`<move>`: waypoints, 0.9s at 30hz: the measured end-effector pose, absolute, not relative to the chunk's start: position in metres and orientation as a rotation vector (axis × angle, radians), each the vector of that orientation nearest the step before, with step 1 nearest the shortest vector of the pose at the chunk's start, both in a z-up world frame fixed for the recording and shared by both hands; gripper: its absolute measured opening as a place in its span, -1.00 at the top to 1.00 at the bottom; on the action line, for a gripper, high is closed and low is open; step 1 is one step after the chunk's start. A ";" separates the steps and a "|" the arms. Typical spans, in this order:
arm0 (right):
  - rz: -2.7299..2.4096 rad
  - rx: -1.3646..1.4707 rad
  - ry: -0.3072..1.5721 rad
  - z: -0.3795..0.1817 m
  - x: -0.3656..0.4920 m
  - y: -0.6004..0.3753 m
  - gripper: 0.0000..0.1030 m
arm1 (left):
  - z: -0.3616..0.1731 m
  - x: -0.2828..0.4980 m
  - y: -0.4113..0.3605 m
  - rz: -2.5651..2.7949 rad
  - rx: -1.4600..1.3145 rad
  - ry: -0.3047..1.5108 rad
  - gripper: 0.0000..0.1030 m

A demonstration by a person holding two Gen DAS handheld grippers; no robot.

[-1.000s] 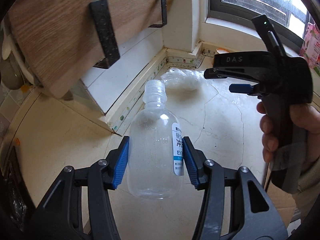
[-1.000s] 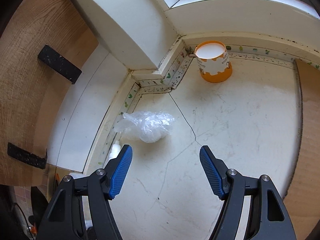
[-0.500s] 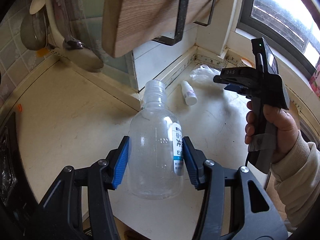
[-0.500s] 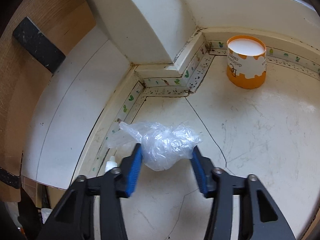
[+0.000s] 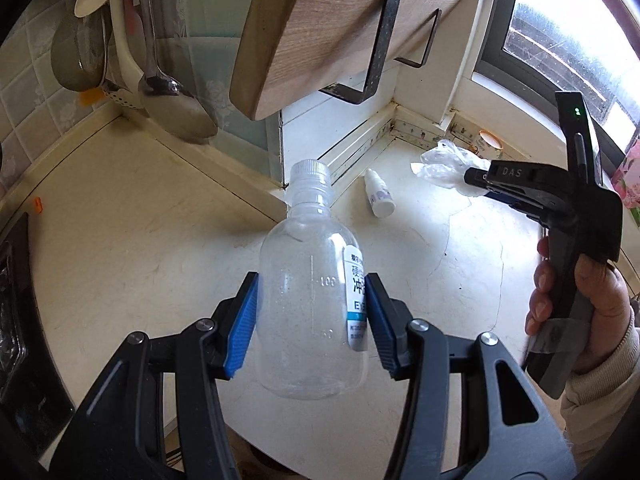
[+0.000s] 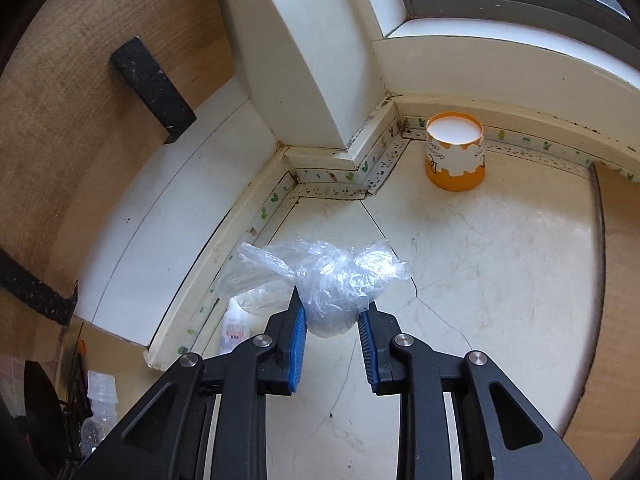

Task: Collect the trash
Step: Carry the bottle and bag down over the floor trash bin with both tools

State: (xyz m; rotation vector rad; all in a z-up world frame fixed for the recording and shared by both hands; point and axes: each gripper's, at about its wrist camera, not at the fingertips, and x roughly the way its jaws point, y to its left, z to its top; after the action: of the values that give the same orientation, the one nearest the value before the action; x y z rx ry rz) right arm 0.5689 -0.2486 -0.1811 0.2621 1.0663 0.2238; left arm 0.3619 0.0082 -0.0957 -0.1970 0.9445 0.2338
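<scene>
My left gripper (image 5: 310, 280) is shut on a clear plastic bottle (image 5: 304, 340) with a white cap and a blue-and-white label, held upright above the cream counter (image 5: 120, 220). In the right wrist view, my right gripper (image 6: 332, 312) has its jaws closing on a crumpled clear plastic bag (image 6: 332, 272), and the blue pads press its lower lump. The left wrist view shows that right gripper (image 5: 476, 178) at the bag (image 5: 444, 160) near the window corner. A small white dropper bottle (image 5: 378, 200) lies on the counter by the wall trim, left of the bag.
An orange-and-white paper cup (image 6: 454, 156) stands in the corner under the window. A wooden shelf (image 5: 340, 20) on black brackets overhangs the counter. Ladles and spoons (image 5: 176, 108) hang at the left wall. A hand (image 5: 580, 300) grips the right tool's handle.
My right gripper moved forward to the plastic bag and its jaws closed in around it. The left gripper, still holding the bottle, swung back and left, bringing the hanging utensils into view.
</scene>
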 end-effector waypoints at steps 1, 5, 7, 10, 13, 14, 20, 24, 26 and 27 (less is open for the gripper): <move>0.219 0.261 1.064 -0.176 0.560 -0.251 0.54 | -0.094 0.359 0.008 0.224 -0.194 0.941 0.06; 0.197 0.266 1.047 -0.155 0.521 -0.258 0.54 | -0.084 0.342 0.007 0.171 -0.182 0.926 0.06; 0.179 0.266 1.033 -0.142 0.497 -0.261 0.54 | -0.078 0.331 0.007 0.135 -0.174 0.915 0.06; 0.144 0.267 1.016 -0.122 0.454 -0.264 0.54 | -0.069 0.312 0.009 0.075 -0.164 0.900 0.06; 0.098 0.267 0.995 -0.103 0.406 -0.260 0.54 | -0.061 0.290 0.013 0.017 -0.160 0.892 0.06; 0.081 0.270 0.988 -0.098 0.391 -0.258 0.54 | -0.058 0.282 0.014 -0.004 -0.163 0.887 0.06; -0.013 0.273 0.962 -0.075 0.289 -0.236 0.54 | -0.048 0.231 0.021 -0.090 -0.145 0.864 0.06; -0.050 0.269 0.963 -0.067 0.220 -0.218 0.54 | -0.051 0.196 0.019 -0.147 -0.137 0.869 0.06; -0.062 0.259 0.968 -0.065 0.186 -0.212 0.54 | -0.055 0.183 0.017 -0.167 -0.129 0.878 0.06; -0.065 0.253 0.975 -0.065 0.172 -0.209 0.54 | -0.057 0.176 0.017 -0.177 -0.129 0.885 0.06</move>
State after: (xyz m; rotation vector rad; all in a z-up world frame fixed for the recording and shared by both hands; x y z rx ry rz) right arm 0.1722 -0.2095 -0.0647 0.2534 0.9749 -0.0655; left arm 0.1763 0.0168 -0.0565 -0.1285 0.8854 -0.1771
